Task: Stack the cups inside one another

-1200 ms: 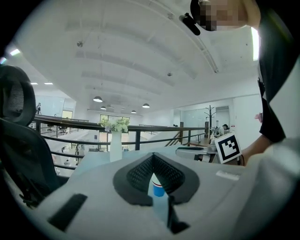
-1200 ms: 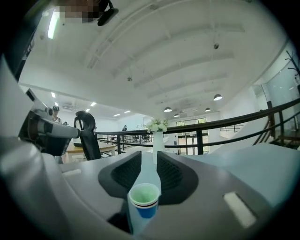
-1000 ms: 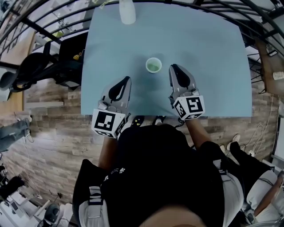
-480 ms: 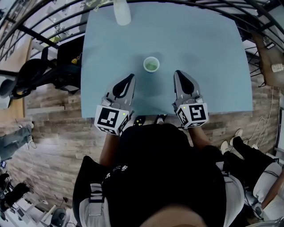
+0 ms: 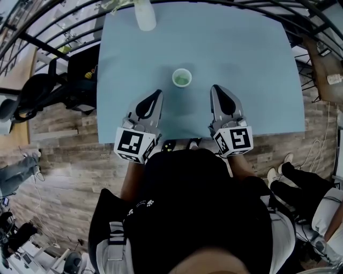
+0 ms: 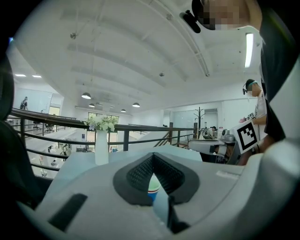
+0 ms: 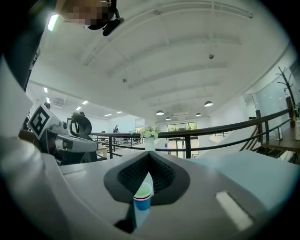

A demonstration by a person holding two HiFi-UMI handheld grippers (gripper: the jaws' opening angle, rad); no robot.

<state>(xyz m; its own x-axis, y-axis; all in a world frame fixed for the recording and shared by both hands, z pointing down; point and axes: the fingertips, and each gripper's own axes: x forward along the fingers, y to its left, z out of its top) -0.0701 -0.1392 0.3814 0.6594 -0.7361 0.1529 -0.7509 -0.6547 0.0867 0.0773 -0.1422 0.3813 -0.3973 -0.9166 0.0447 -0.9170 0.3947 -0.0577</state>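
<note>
Looking down, we see the left tongs (image 5: 157, 95) and the right tongs (image 5: 216, 89) both closed with tips together, gripping nothing, above the near part of the pale blue desk (image 5: 246, 59). We find the cup (image 5: 182, 78), green inside with a blue wall, upright on the desk ahead of both tips, between them and touching neither. A white vase (image 5: 144, 15) stands at the far edge.

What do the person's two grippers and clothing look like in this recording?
The left gripper and right gripper match: smooth light grey shells tapering to a point, lined inside with black ribbed pads. Each has a white cube with black square markers at its rear. The person wears a black top with pale straps at the shoulders.
</note>
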